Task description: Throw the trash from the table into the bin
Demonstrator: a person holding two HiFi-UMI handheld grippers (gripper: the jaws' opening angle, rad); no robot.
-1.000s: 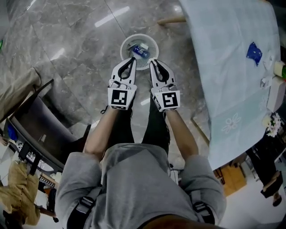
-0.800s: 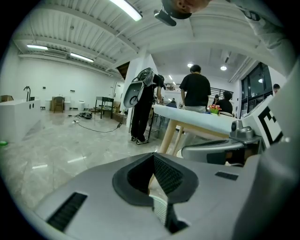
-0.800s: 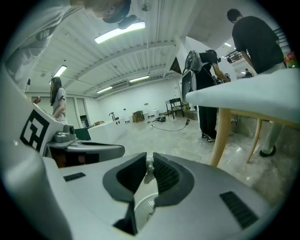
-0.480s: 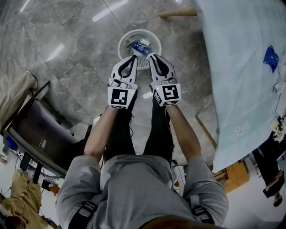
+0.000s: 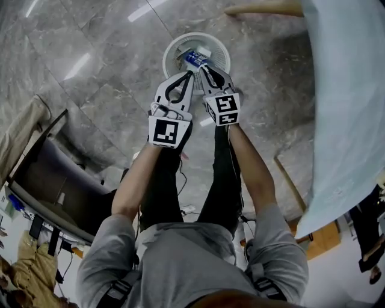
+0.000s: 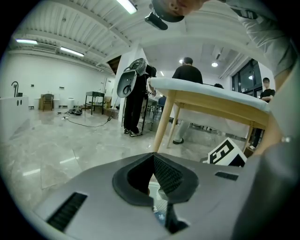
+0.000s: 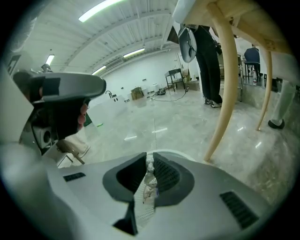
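1. Hanging over the bin [image 5: 168,53] in the head view is the wrapper [image 5: 195,58], blue and white, right above the opening. I can't tell what else is inside.
2. The right gripper [image 5: 203,68] has the wrapper. Its own view shows the jaws nearly together, pinching crumpled silvery foil that sticks out toward the camera.
3. The left gripper [image 5: 189,76] sits just beside it, also over the bin, jaws fully closed with nothing between them.
4. The bin is white and round with mesh-looking walls, standing on the floor [image 5: 90,72], which is glossy grey marble with ceiling lights reflecting in it.
5. The table [image 5: 349,90] is on the right under a pale cloth, with a wooden leg [image 5: 264,8] near the bin.
6. A dark chair [image 5: 54,174] is on the left.
7. The room's a big open hall with white walls, and the left gripper view shows people [image 6: 187,72] standing past the table.
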